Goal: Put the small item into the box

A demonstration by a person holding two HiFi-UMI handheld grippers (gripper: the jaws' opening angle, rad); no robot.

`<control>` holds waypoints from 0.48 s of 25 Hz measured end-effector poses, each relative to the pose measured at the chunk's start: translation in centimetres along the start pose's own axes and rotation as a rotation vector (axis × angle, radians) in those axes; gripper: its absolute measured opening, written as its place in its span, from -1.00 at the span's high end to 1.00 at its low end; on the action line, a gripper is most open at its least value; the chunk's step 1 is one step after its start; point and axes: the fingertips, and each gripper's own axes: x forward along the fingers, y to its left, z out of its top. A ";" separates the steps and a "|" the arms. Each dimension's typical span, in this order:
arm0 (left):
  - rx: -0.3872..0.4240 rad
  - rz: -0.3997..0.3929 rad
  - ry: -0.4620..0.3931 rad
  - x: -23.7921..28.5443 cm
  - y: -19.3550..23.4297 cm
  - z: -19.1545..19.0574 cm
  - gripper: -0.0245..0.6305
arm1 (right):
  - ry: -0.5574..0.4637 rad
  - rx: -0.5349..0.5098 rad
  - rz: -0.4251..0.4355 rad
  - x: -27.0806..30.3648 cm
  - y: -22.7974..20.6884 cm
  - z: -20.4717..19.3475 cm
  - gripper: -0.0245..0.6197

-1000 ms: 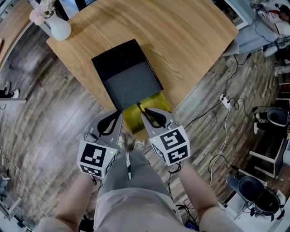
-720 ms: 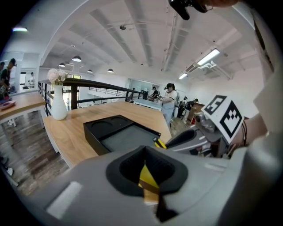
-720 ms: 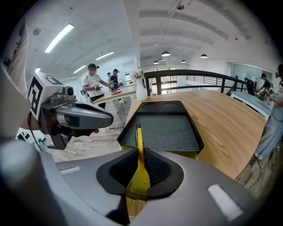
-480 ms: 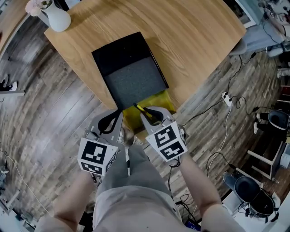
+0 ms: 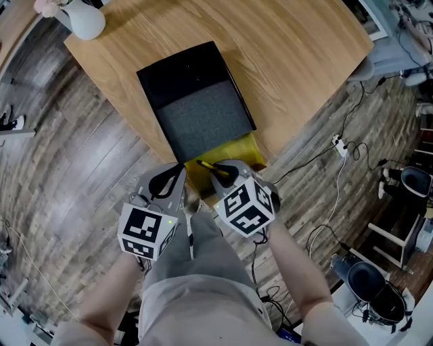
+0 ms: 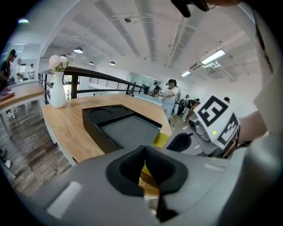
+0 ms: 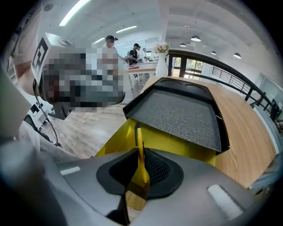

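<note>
box [image 5: 196,101] on table [image 5: 298,54] | vase [image 5: 86,20] behind box, table's left corner

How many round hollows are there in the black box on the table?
2. Both lie side by side at the far end of the black box: the left hollow, nearer the white vase, and the right hollow. The rest shows only a flat grey pad.

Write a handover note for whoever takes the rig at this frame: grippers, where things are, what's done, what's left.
Left gripper: shut, empty, beside the right one at the table's near edge.
Right gripper: shut on the item, a thin yellow stick with a dark tip, pointing toward the box.
Box: black, grey pad inside, open on the table; a yellow part sticks out at its near end.
Done: item is in hand.
Left: carry it over the box and release it inside.
</note>
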 end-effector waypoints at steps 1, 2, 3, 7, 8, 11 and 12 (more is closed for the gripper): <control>-0.002 0.000 0.004 0.1 -0.1 -0.2 0.92 | 0.014 -0.003 -0.006 0.1 -0.1 -0.1 0.78; -0.005 0.000 0.008 0.1 -0.1 -0.3 0.92 | 0.031 -0.008 -0.012 0.3 -0.2 -0.3 0.78; -0.009 0.000 0.012 0.2 0.0 -0.5 0.92 | 0.049 -0.013 -0.014 0.4 -0.3 -0.4 0.78; -0.017 0.010 0.021 0.4 0.7 -0.8 0.92 | 0.102 -0.035 -0.002 0.9 -0.3 -0.5 0.78; -0.023 0.013 0.020 0.4 0.9 -0.9 0.92 | 0.112 -0.038 0.002 1.0 -0.2 -0.6 0.78; -0.038 0.015 0.021 0.2 1.2 -1.0 0.92 | 0.147 -0.044 0.013 1.2 -0.1 -0.9 0.78; -0.038 0.013 0.022 0.2 1.3 -1.1 0.92 | 0.161 -0.047 0.015 1.3 0.0 -1.0 0.78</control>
